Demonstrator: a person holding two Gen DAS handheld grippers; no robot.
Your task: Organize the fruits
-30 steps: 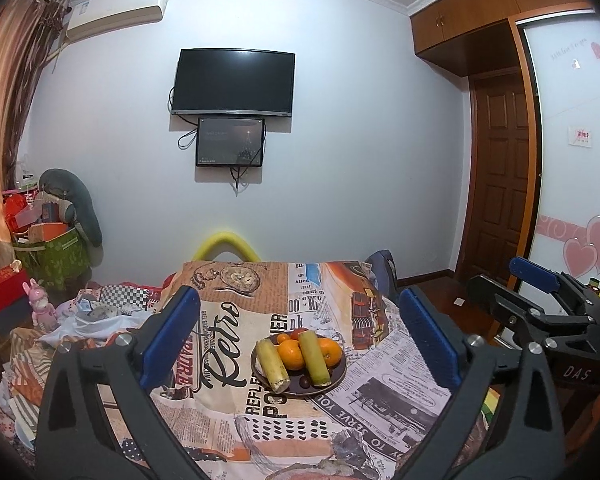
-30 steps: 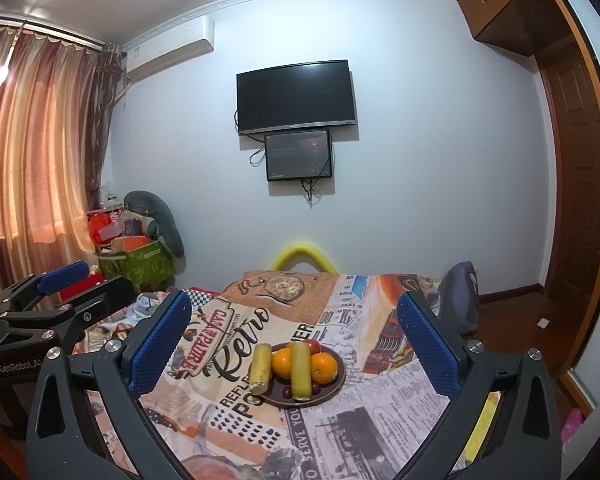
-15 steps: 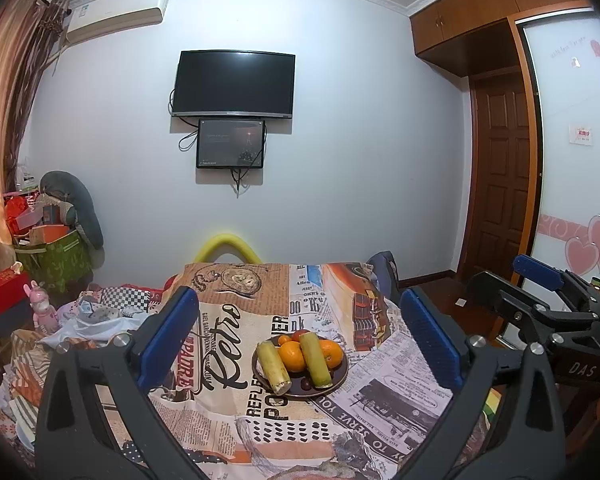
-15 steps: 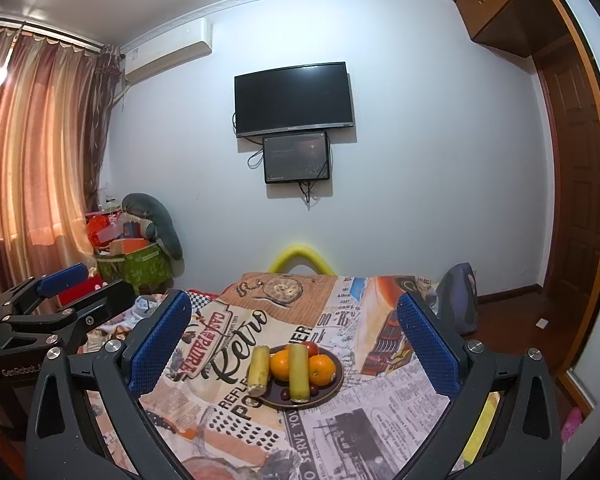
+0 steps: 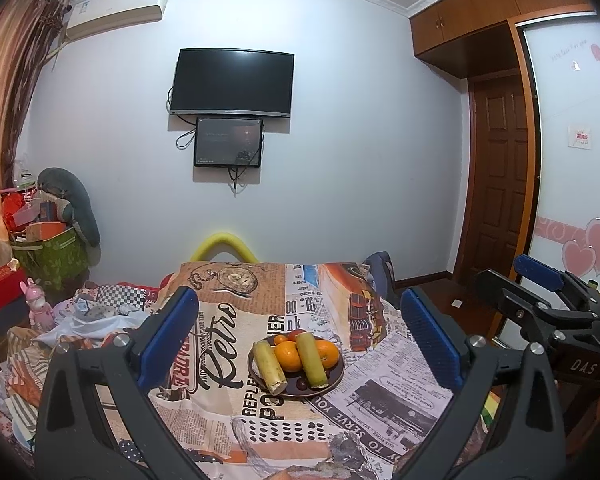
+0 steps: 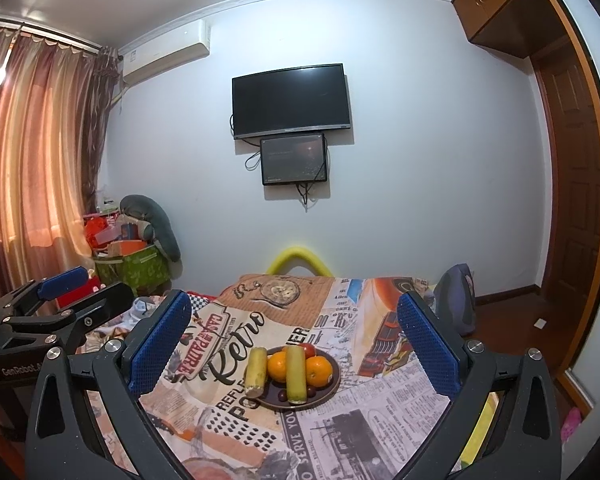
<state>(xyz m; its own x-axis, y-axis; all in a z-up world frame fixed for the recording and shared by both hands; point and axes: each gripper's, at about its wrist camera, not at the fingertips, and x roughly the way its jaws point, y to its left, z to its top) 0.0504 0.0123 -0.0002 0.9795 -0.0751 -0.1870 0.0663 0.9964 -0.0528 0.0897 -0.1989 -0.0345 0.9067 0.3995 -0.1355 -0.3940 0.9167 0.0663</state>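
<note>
A: Where did the fruit sit?

B: On a dark plate [image 5: 337,376] mid-surface: two oranges [image 5: 290,356], two cut yellow-green stalks [image 6: 295,374].

A: And the tongs?

B: Left tongs [image 5: 298,342] and right tongs [image 6: 294,346] both hung spread and empty, well short of it.

A: Handling?

B: Oranges probably roll; the stiff stalks likely grip best mid-length.

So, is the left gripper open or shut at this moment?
Open. In the left wrist view the left gripper has its two blue pads wide apart, with nothing between them; the fruit plate lies beyond on the table.
</note>
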